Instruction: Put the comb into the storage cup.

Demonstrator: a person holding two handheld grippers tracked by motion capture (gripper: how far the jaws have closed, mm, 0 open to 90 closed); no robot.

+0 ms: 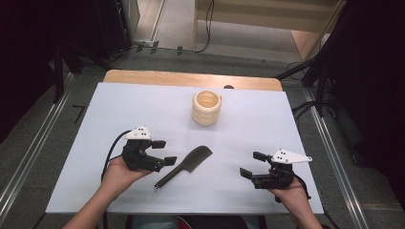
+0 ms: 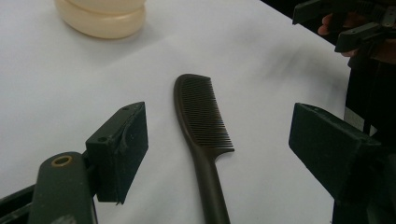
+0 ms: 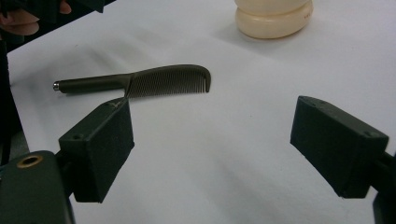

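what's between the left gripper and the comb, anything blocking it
Nothing visible. The left gripper sits open right beside the comb, bare table between them. The cream cup stands farther back, out of the way.

No text, label, brand, number or sign can be read on anything in these views.

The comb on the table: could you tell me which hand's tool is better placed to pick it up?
Left, probably. The left tool sits open right beside the comb, which lies between its jaws in the left gripper view; the right tool is farther off.
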